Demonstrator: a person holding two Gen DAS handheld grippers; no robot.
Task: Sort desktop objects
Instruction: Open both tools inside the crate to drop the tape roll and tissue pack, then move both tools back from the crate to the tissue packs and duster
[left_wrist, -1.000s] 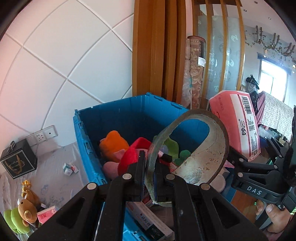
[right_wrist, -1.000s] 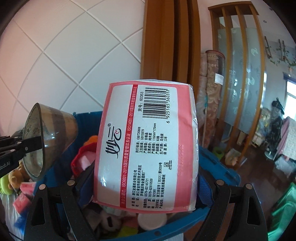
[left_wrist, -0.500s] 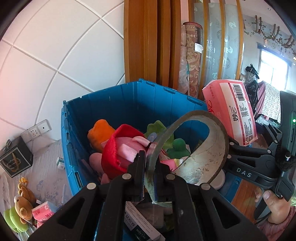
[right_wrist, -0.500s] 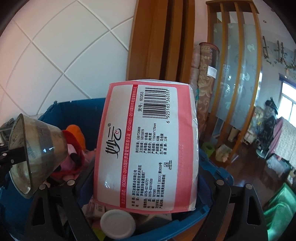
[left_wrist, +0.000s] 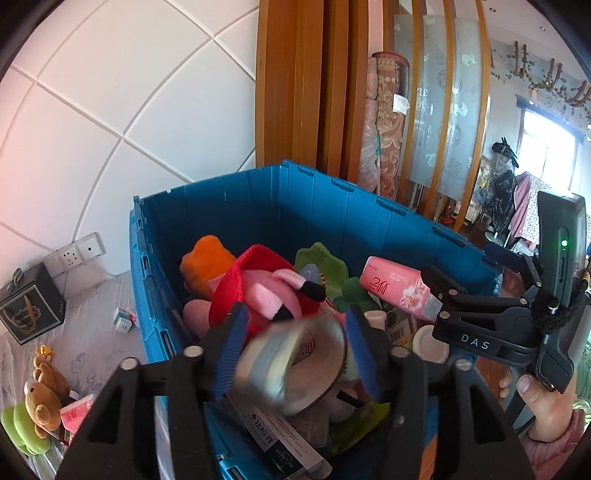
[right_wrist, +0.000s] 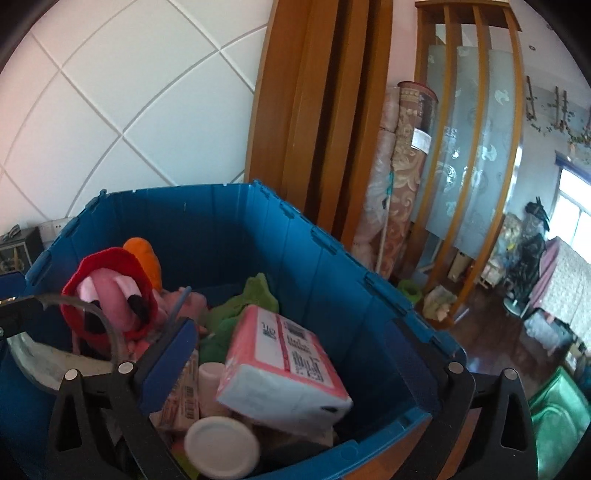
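Left wrist: our left gripper (left_wrist: 295, 341) has just been opening, jaws clear of the blurred tape roll (left_wrist: 295, 363) between them, over the blue bin (left_wrist: 332, 199).

Right wrist: our right gripper (right_wrist: 291, 354) has just been opening wide; the pink tissue pack (right_wrist: 284, 365) lies loose in the bin.

the crate (left_wrist: 332, 206) is deep blue. in it lie an orange plush (left_wrist: 207, 258), a red and pink plush with black tips (left_wrist: 266, 291), green plush (left_wrist: 325, 262) and a pink tissue pack (right_wrist: 284, 365) with white sides and a black barcode. the tape roll (left_wrist: 295, 362) is grey-brown. a white lid (right_wrist: 221, 446). the wall (left_wrist: 110, 110) is white with grey diagonal lines.
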